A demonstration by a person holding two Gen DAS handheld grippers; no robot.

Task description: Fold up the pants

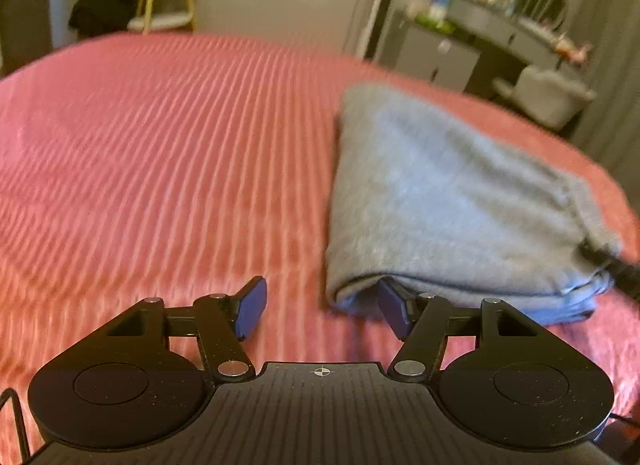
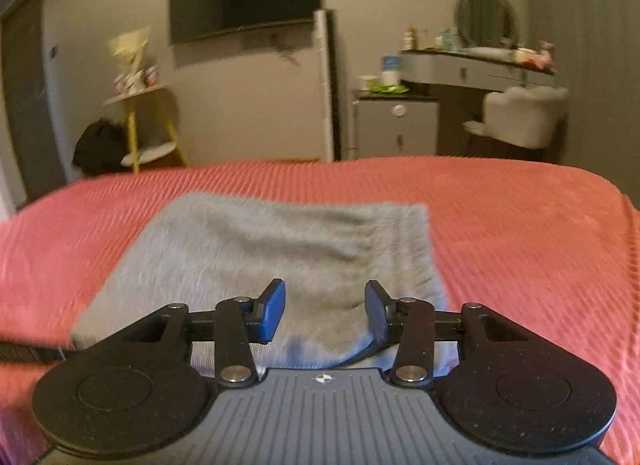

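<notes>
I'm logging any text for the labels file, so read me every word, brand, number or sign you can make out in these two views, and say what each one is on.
No text can be read in either view.
Containers on the vanity: any labels are too small and blurred.
Blue-and-white container on the small cabinet: label blurred.
Packages on the yellow shelf: print too blurred.
Folded grey pants and red bedspread: no print shows.

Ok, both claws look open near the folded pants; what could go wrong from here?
1. The left claw has one pad at the open fold edge of the grey pants; moving away could snag a layer and undo the fold.
2. The right claw hangs low over the pants; a sideways drag could rumple them on the pink bedspread.
</notes>
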